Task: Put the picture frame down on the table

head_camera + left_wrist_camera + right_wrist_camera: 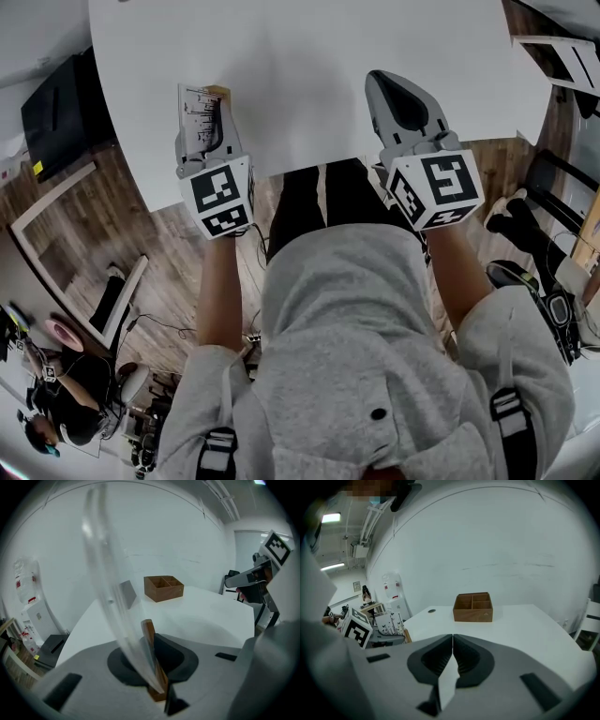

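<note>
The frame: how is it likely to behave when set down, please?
Probably stiff: the frame stands straight with the left claw gripping only one edge. Its clear pane may be fragile and slippery. Thin, so it may tip if stood upright.

wooden divided box (473, 607), wood-plank floor (98, 225)

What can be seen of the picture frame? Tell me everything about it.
The picture frame is slim, with a wooden edge and a clear, glassy front over a white print of thin black line drawings. It stands on edge, nearly upright, clamped by its wooden edge between the jaws of the left hand-held gripper. It is over the near left part of the white table; whether it touches the tabletop cannot be told. Nothing else touches it.
</note>
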The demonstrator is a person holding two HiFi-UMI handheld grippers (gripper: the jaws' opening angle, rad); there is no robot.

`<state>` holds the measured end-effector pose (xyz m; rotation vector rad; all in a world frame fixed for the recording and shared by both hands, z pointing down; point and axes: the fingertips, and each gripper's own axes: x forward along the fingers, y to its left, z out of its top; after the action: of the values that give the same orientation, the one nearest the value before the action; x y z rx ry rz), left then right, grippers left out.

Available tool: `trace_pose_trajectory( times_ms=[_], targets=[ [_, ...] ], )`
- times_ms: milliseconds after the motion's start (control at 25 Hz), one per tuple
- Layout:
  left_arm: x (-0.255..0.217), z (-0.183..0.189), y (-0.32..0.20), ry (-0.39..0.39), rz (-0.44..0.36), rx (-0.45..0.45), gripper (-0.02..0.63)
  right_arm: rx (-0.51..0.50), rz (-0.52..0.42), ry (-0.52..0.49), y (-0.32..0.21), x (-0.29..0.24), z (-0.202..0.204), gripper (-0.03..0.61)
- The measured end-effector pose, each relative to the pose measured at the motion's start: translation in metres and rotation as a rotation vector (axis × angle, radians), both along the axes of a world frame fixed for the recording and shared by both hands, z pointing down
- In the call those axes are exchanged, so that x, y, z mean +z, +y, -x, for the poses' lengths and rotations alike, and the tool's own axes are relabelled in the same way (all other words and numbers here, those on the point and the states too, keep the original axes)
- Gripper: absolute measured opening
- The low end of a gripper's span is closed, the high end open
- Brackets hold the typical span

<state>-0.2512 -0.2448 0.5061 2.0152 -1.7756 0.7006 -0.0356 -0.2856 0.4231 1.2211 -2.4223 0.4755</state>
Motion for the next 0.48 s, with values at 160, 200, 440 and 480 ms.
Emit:
trace_pose_trajectory(
  times_ms=[160,200,440,480],
  targets=[
    [0.004,0.000,-0.004,-0.002,0.002,0.000,0.051,-0.001,0.006,0.003,0.000,0.004,0.000,0.026],
    [0.005,-0.001,-0.005,-0.001,0.002,0.002,0.051,0.000,0.006,0.005,-0.001,0.005,0.000,0.026],
    [0.012,-0.002,-0.007,-0.011,0.003,0.013,0.051,0.001,0.017,0.008,-0.001,0.012,0.001,0.026],
    [0.012,-0.003,-0.008,-0.012,0.001,0.016,0.051,0.000,0.019,0.007,-0.001,0.013,0.001,0.026]
  ],
)
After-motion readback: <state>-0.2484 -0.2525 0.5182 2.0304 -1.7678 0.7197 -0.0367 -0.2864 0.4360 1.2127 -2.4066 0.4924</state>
